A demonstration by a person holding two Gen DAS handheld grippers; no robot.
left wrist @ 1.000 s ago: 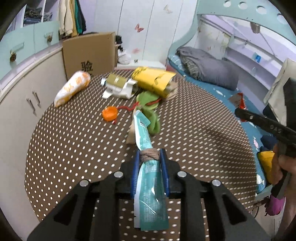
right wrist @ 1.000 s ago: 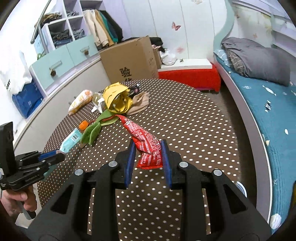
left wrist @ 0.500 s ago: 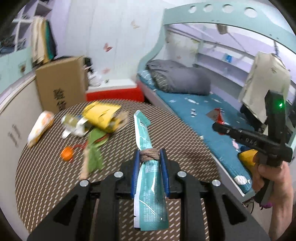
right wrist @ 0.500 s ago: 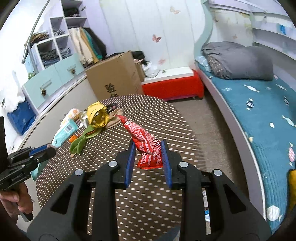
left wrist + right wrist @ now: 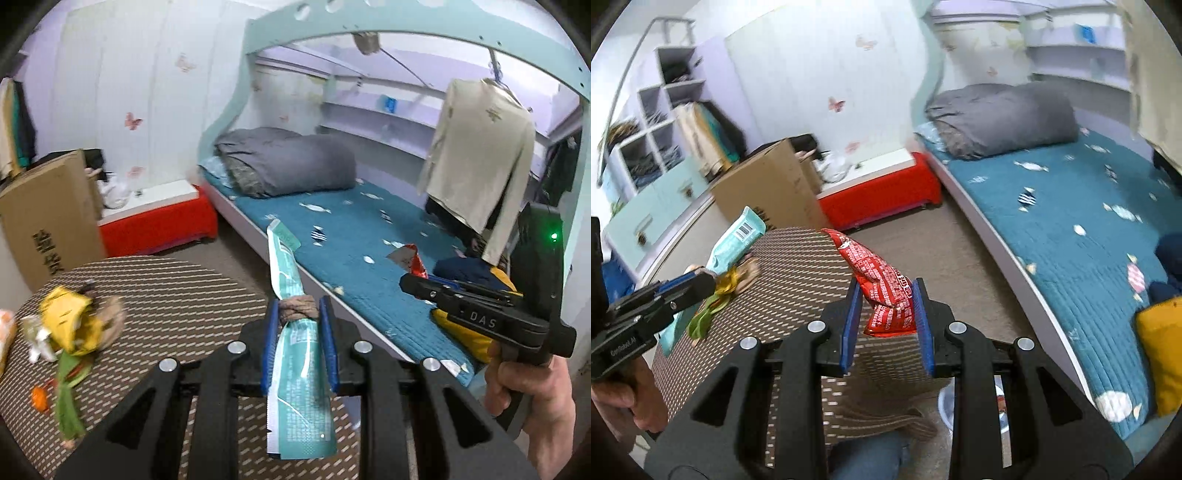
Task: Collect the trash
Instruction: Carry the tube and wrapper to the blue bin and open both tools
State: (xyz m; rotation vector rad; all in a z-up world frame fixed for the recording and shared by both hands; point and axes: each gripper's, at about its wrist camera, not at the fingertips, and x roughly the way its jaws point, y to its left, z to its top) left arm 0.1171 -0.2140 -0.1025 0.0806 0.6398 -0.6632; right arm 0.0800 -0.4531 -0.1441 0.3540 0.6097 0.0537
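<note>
Left wrist: left hand-held gripper (image 5: 298, 314) clamps teal wrapper (image 5: 295, 354), right wrist only: right hand-held gripper (image 5: 886, 295) clamps red wrapper (image 5: 882, 288)

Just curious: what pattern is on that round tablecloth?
Brown tablecloth with small pale dots, clearest in the left wrist view.

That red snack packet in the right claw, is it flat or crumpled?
Crumpled: the red packet is creased and bent between the right gripper's blue pads, its top leaning left.

Your left gripper (image 5: 298, 317) hides the middle of the teal wrapper (image 5: 295, 354). The trash pile (image 5: 70, 328) on the table (image 5: 177, 295) is too blurred for you to sort. The table hides most of the bin (image 5: 947, 404) below.
</note>
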